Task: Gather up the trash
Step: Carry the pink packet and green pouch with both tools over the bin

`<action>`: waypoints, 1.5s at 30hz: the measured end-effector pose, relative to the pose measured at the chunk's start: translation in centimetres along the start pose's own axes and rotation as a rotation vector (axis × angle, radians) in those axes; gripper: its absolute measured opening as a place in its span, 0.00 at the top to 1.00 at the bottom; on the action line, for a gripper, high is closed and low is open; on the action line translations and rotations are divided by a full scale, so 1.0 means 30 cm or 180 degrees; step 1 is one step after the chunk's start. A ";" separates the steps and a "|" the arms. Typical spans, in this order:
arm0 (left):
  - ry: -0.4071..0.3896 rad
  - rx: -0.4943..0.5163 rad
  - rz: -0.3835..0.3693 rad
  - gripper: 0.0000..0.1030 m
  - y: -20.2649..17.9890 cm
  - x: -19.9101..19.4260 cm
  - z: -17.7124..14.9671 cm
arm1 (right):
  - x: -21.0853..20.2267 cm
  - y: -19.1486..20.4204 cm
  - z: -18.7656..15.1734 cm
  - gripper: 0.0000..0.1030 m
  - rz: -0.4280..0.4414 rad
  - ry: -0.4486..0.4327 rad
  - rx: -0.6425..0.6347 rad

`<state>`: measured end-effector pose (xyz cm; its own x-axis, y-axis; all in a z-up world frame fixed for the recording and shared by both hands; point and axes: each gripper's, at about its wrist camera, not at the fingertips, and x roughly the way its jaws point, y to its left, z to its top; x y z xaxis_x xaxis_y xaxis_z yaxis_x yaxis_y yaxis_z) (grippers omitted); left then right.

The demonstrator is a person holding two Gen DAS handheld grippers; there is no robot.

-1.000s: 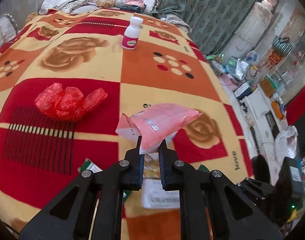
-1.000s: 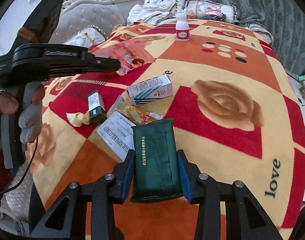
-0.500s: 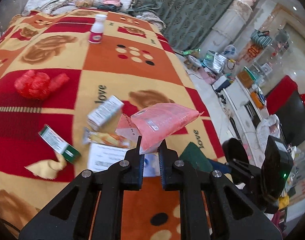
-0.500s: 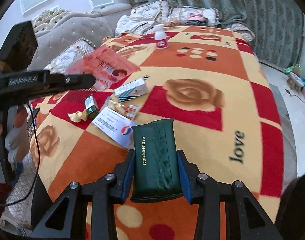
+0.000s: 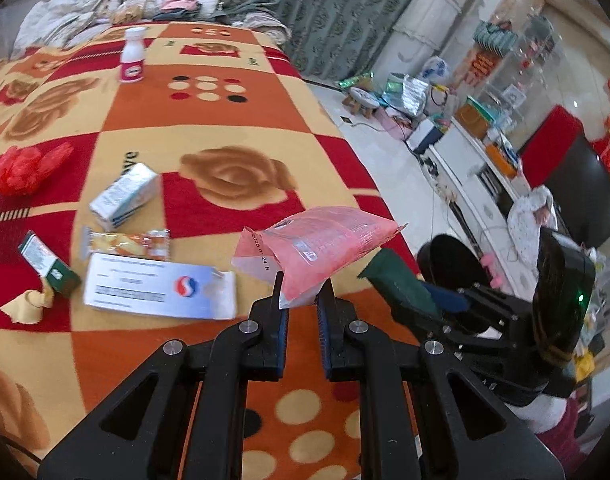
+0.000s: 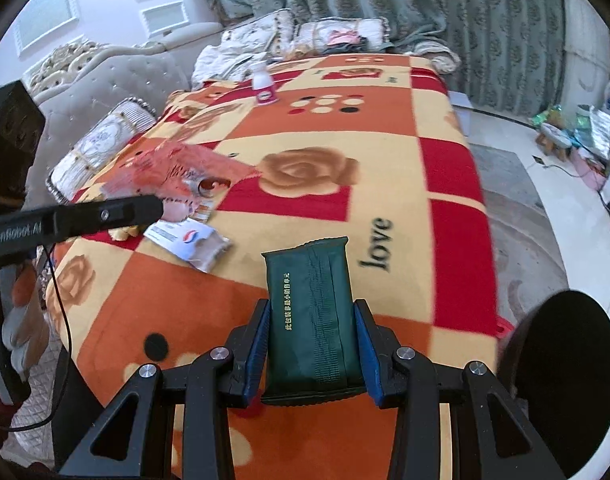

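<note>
Litter crowded the blanket at left: white envelope, snack wrapper, small carton. Middle and far stretch lay open (one bottle standing far back). Black bin stood off the near-right corner.

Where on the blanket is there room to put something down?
Free: the big rose patch between the white bottle and the blanket's right edge. Crowded: the near left, around the blue-and-white box, snack wrapper and flat white packet.

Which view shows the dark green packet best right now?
Right wrist: the dark green packet sits centered in the right tool, printed face visible. The left wrist view shows only its end, edge-on at the right.
</note>
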<state>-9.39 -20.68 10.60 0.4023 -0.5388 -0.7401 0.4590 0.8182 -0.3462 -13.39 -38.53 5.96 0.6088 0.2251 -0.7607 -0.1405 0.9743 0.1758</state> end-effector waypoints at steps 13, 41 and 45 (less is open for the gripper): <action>0.0094 0.0341 -0.0021 0.90 -0.197 0.102 -0.024 | -0.116 -0.168 -0.074 0.62 -0.0242 -0.0100 0.0246; 0.0462 0.0817 -0.0384 0.90 -0.565 0.360 -0.021 | -0.281 -0.534 -0.199 0.62 -0.0683 -0.0228 0.0898; 0.0521 0.0888 -0.0430 0.90 -0.623 0.401 -0.024 | -0.301 -0.585 -0.217 0.62 -0.0739 -0.0238 0.0974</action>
<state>-13.70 -42.32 7.74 0.2012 -0.5806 -0.7889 0.7073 0.6433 -0.2931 -21.51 -57.65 5.69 0.6537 -0.0130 -0.7566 0.2402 0.9517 0.1913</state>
